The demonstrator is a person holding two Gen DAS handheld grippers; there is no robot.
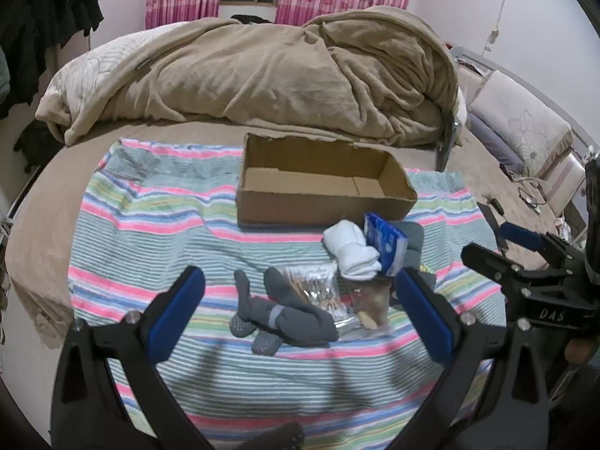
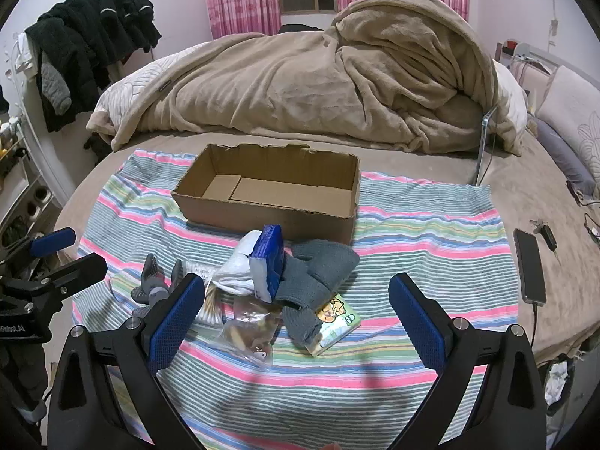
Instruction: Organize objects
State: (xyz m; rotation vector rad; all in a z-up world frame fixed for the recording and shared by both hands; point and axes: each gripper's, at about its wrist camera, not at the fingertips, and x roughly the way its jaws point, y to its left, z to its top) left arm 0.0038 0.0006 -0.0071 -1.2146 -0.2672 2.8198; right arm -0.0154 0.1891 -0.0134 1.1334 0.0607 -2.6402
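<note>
Hovering with jaws wide and empty, both grippers (image 1: 300,300) (image 2: 296,307) faced soft, light socks (image 1: 285,315) (easily pinched mid-roll) near the cloth's (image 1: 150,225) front edge, box (image 1: 322,187) behind.

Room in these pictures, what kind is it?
Most likely a bedroom: a crumpled tan fleece blanket heaped on a bed, a pale flowered pillow at its right, and pink curtains at the window.

Beyond my work area: a rumpled beige fleece blanket (image 2: 318,86) heaped on the bed, pink patterned curtains (image 2: 240,0) (flanking a window), dark jackets (image 2: 90,37) hanging left, a black smartphone (image 2: 529,266) right.
</note>
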